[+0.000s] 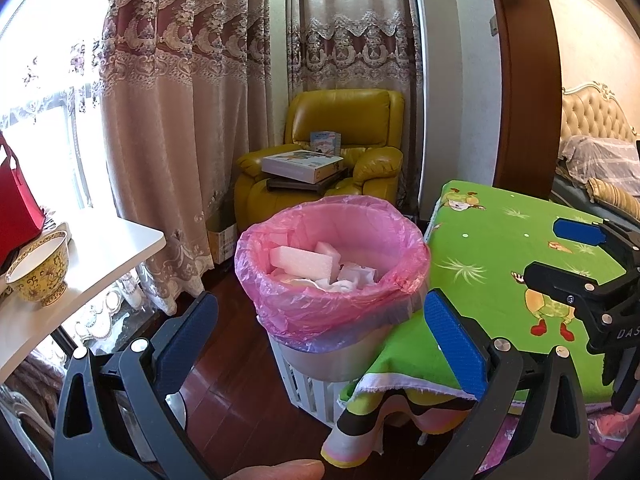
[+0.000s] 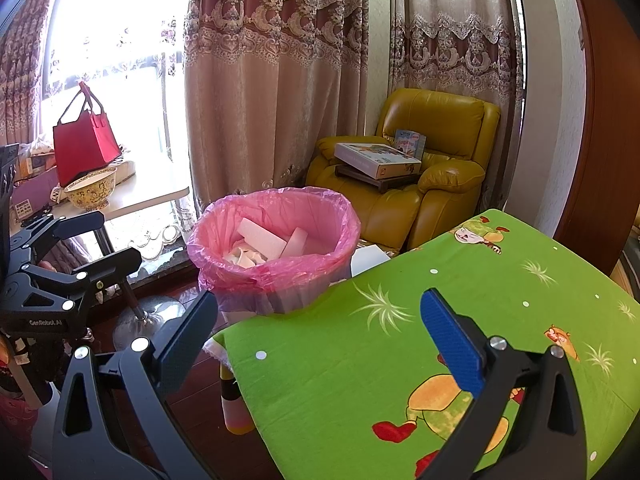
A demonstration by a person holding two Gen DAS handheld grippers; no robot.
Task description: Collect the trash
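Note:
A bin lined with a pink bag [image 1: 332, 292] [image 2: 276, 276] stands on the floor by the green-clothed table [image 1: 520, 248] [image 2: 400, 360]. Inside it lie white foam blocks [image 1: 304, 260] [image 2: 266, 238] and crumpled white paper [image 1: 352, 278] [image 2: 242, 258]. My left gripper [image 1: 320, 340] hangs open just in front of the bin, nothing between its fingers. My right gripper [image 2: 320, 340] is open too, over the table's left edge, short of the bin. Each gripper shows in the other's view: the right one [image 1: 560, 252] at the right, the left one [image 2: 108, 240] at the left.
A yellow armchair [image 1: 328, 160] [image 2: 420, 184] with boxes on its seat stands behind the bin, before long curtains. At the left, a white side table [image 1: 100, 256] [image 2: 132, 196] carries a yellow patterned bowl [image 1: 40, 272] [image 2: 92, 190] and a red bag [image 2: 84, 140]. A thumb [image 1: 280, 470] shows at the bottom.

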